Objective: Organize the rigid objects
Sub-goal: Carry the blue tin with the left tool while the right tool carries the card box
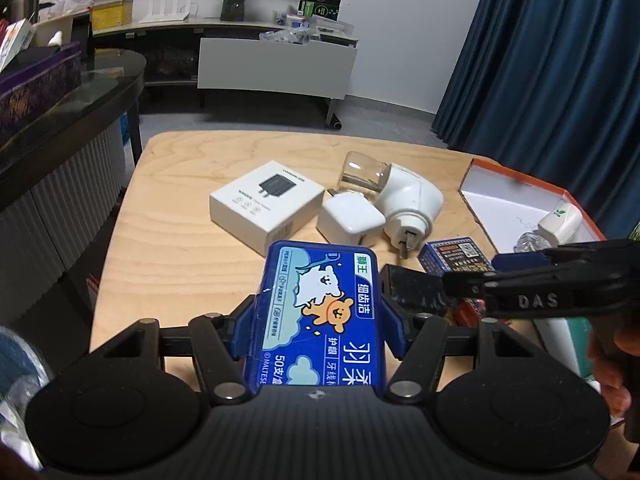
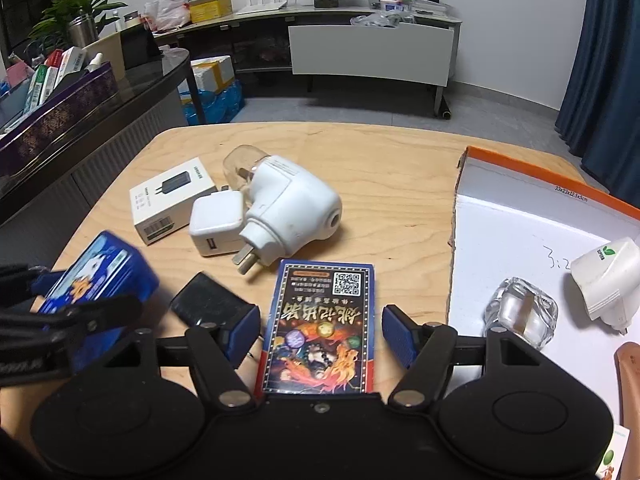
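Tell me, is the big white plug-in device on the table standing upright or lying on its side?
Lying on its side: the white device rests on the table, its prongs pointing sideways along the wood, its clear bottle sideways too.

Pale matt wood table (image 1: 180, 240), glossy blue plastic floss box (image 1: 320, 312), smooth white plastic charger (image 1: 350, 220).

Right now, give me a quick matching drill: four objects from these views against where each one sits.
Column 1:
1. blue dental floss box
2. dark patterned card box with QR code
3. small white plug-in with green leaf logo
4. white USB charger cube

Column 2:
A. inside the orange-edged box lid
B. clamped in the left gripper
C. on the wooden table, against the large white plug-in device
D. between the open fingers of the right gripper

Pairs: 1-B, 2-D, 3-A, 4-C
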